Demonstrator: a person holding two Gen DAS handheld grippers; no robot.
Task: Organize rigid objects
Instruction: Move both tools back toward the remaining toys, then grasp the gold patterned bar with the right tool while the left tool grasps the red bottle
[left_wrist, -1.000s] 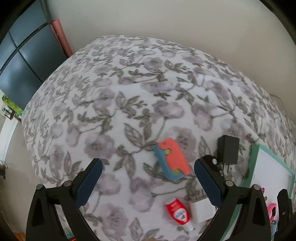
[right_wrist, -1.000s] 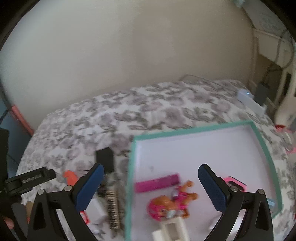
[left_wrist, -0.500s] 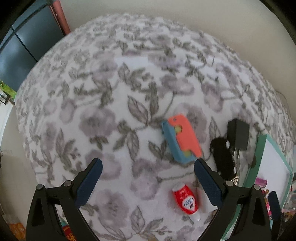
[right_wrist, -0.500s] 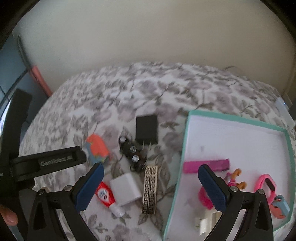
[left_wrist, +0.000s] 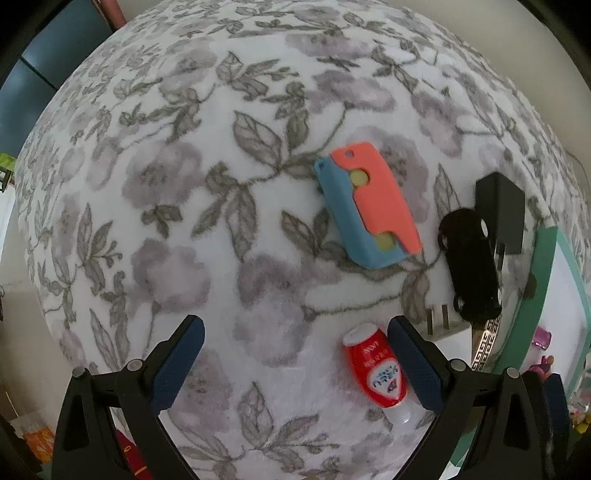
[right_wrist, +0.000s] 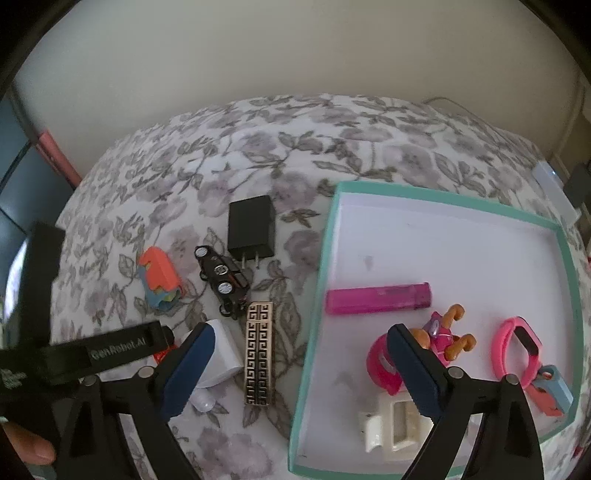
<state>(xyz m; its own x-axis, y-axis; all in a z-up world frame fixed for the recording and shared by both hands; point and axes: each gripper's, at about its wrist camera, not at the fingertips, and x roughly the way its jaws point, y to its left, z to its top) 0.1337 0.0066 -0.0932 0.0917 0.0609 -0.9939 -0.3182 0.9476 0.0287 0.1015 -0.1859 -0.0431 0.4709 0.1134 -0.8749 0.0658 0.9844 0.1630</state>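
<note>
Left gripper (left_wrist: 293, 363) has dropped closer to the bedspread (left_wrist: 184, 206) in the last second, jaws wide open and empty. The orange-and-blue toy (left_wrist: 365, 206) now sits at about 1 o'clock from it, looks like the next pick. Right gripper (right_wrist: 301, 365) has swung left, also open, straddling the tray (right_wrist: 316, 295) edge, loose stuff at its 10 o'clock.

Soft, even daylight leaves only faint shadows under the objects on the floral bedspread (left_wrist: 207, 206), while heavy fisheye bulging, dark corner vignetting and slight softness mark both views.
</note>
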